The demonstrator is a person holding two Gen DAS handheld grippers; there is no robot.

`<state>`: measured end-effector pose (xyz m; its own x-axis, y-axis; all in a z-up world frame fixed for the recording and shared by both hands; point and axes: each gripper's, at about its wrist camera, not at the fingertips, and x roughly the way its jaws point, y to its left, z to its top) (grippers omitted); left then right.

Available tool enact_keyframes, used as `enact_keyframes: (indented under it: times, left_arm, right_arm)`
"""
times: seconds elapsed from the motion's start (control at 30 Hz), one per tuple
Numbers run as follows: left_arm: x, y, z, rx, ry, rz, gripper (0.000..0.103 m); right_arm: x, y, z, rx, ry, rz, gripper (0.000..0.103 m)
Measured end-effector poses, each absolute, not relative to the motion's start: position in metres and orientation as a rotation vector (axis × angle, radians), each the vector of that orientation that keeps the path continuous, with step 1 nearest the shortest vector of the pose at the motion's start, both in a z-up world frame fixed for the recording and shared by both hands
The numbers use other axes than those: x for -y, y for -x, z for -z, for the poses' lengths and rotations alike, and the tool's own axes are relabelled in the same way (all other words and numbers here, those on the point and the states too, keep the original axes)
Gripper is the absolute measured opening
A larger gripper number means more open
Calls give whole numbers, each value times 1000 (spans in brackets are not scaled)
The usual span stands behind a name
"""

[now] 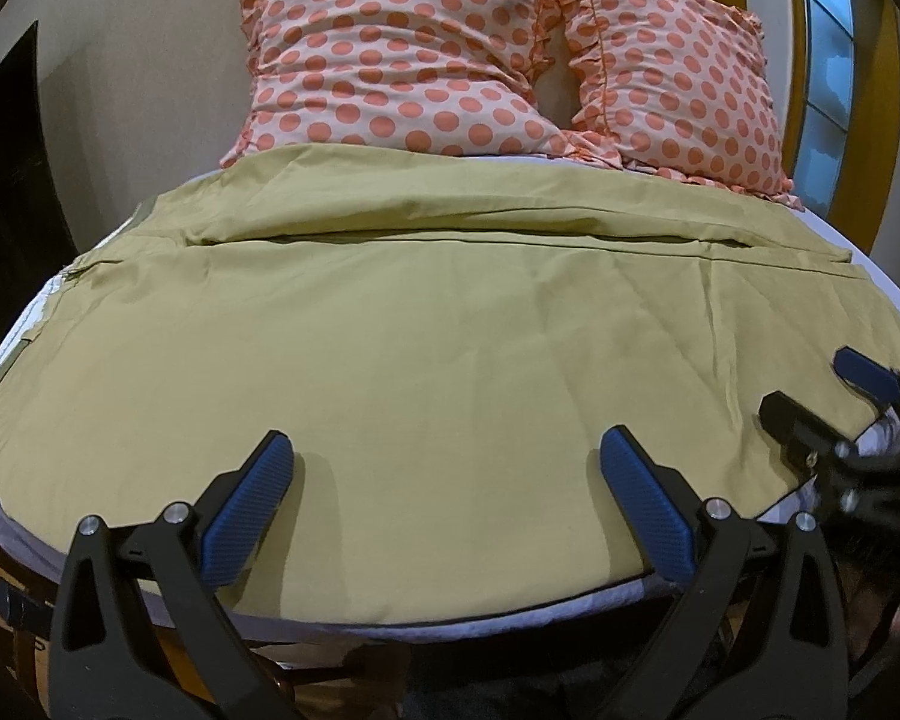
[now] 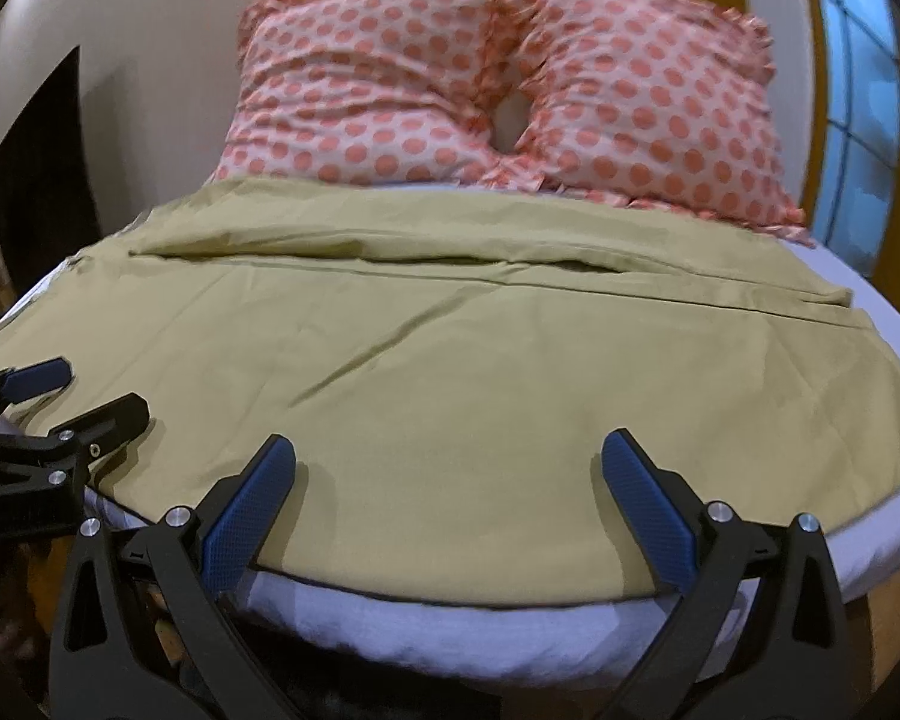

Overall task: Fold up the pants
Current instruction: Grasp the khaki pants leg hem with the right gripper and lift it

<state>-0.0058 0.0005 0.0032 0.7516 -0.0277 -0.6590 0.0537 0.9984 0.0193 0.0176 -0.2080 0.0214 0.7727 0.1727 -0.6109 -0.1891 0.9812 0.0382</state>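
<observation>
Olive-green pants [image 1: 426, 330] lie spread flat across a white bed [image 1: 510, 618], with a long seam running left to right; they also show in the right wrist view [image 2: 480, 360]. My left gripper [image 1: 447, 456] is open, its blue-padded fingers over the near edge of the pants, holding nothing. My right gripper [image 2: 450, 462] is open too, over the same near edge further right. The right gripper shows at the right edge of the left wrist view [image 1: 822, 390], and the left gripper at the left edge of the right wrist view [image 2: 84, 390].
Two pillows with orange dots [image 1: 402, 60] [image 1: 678, 90] lean against the wall at the head of the bed. A window [image 1: 828, 60] is at the right. A dark opening [image 1: 6, 180] is at the left. The white bed edge [image 2: 450, 636] is close below my fingers.
</observation>
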Motion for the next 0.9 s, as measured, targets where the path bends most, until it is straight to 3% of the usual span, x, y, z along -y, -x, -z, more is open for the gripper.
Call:
enact_keyframes:
  times: [0.27,0.33,0.43,0.7,0.8,0.9]
  left_arm:
    - [-41,-20,-34,-713,100,77,101]
    - [-48,-26,-41,-691,120,76,101]
    - [-54,-34,-45,-684,132,76,101]
    - [-69,-59,-38,-704,134,41,101]
    - [-75,-68,-34,-711,157,36,101]
    - [-77,-72,-30,-720,169,35,101]
  right_arm:
    - [327,-137,-110,-678,-207,93,101]
    - [355,-195,-115,-730,-251,222,76]
    - [394,-277,-101,-847,-322,394,57]
    - [444,-379,-41,-989,-505,646,50]
    - [443,-388,-31,-970,-416,679,47]
    - [438,-382,-25,-916,-366,577,17]
